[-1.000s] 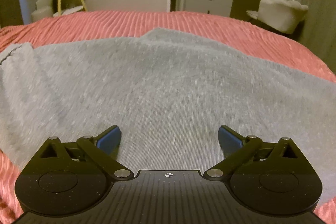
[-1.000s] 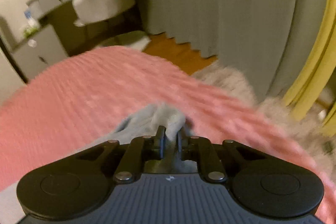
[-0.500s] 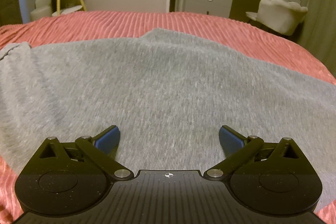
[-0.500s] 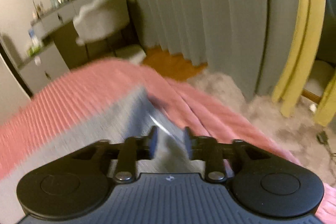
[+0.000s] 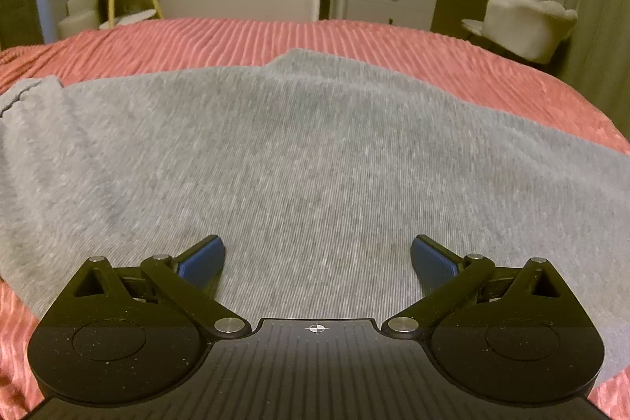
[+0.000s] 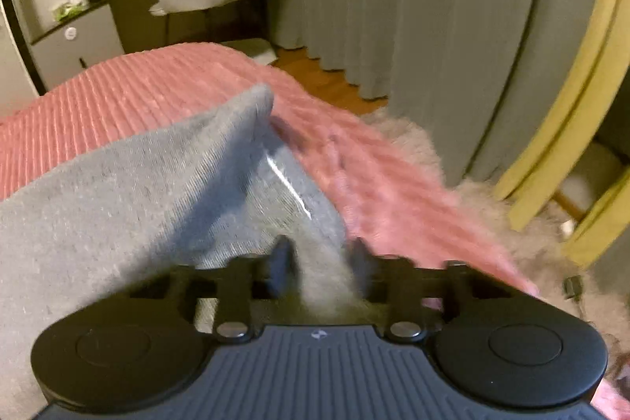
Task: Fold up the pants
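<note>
Grey pants point(image 5: 315, 152) are spread flat on the pink bedspread point(image 5: 236, 38). Left gripper point(image 5: 317, 258) is held wide open above the fabric, nothing gripped. Right gripper point(image 6: 319, 258) jaws are closing, a pants fold between them.

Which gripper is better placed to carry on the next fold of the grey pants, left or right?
Right, probably. The right gripper sits at the pants' edge with fabric between its closing jaws. The left gripper hangs wide open over the flat middle of the cloth, gripping nothing.
</note>
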Demonstrator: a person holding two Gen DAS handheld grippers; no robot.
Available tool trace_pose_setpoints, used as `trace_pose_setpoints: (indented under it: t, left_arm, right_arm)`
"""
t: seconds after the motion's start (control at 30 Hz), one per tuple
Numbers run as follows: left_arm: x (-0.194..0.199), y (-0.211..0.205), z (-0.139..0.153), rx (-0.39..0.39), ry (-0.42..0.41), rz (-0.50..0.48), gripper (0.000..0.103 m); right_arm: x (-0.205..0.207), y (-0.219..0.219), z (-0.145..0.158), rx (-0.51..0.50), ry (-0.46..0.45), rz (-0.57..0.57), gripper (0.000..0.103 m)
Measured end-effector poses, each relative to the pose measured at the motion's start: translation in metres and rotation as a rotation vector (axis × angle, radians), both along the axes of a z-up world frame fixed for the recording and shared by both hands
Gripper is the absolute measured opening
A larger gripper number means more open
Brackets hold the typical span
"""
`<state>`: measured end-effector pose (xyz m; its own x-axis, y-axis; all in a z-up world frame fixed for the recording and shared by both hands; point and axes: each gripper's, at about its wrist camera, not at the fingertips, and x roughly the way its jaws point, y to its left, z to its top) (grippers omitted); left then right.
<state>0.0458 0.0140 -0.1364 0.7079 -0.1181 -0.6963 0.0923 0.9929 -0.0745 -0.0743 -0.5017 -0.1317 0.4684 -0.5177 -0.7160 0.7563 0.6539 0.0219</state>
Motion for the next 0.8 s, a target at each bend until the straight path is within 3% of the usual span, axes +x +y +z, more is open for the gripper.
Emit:
trace_pose_setpoints:
  t: [0.1, 0.13, 0.23, 0.3, 0.4, 0.5, 0.53, 0.57, 0.63, 0.7, 0.73, 0.8]
  left_arm:
    - [-0.001, 0.001, 0.001, -0.009, 0.001, 0.003, 0.103]
    - [-0.001, 0.002, 0.003, -0.014, 0.001, 0.003, 0.103]
    - [-0.006, 0.011, 0.015, -0.015, -0.054, 0.034, 0.103]
    - [-0.01, 0.018, 0.021, -0.047, -0.1, 0.04, 0.103]
    - [-0.005, 0.007, 0.018, -0.073, -0.057, -0.034, 0.103]
    - [0.003, -0.013, 0.003, 0.071, 0.013, -0.089, 0.103]
    - [0.003, -0.01, 0.001, 0.071, -0.001, -0.08, 0.103]
    - [0.003, -0.003, 0.003, 0.067, -0.024, -0.045, 0.103]
    - [0.005, 0.008, 0.008, 0.143, -0.074, 0.072, 0.103]
    - [0.01, 0.023, 0.01, 0.233, -0.101, 0.193, 0.103]
    - [0.012, 0.035, 0.011, 0.223, -0.084, 0.272, 0.103]
    - [0.012, 0.061, 0.013, 0.081, -0.05, 0.337, 0.103]
  right_arm:
    - [-0.006, 0.004, 0.008, -0.058, -0.004, -0.015, 0.014]
    - [-0.01, 0.0, 0.005, -0.074, 0.015, -0.061, 0.007]
    - [-0.015, -0.018, -0.017, -0.128, 0.222, -0.241, 0.005]
    - [-0.039, -0.014, -0.011, -0.046, 0.083, -0.269, 0.006]
    - [-0.05, 0.027, 0.004, -0.106, 0.004, -0.181, 0.006]
    - [-0.043, 0.072, 0.016, -0.111, -0.068, -0.024, 0.009]
    - [-0.038, 0.083, 0.019, -0.093, -0.095, 0.036, 0.012]
    - [-0.03, 0.098, 0.02, -0.074, -0.115, 0.119, 0.02]
    - [-0.01, 0.117, 0.013, -0.055, -0.111, 0.266, 0.032]
    - [0.004, 0.125, -0.001, -0.067, -0.051, 0.315, 0.034]
    - [0.005, 0.126, -0.004, -0.097, -0.044, 0.314, 0.035]
    - [-0.002, 0.112, -0.007, -0.163, -0.027, 0.245, 0.043]
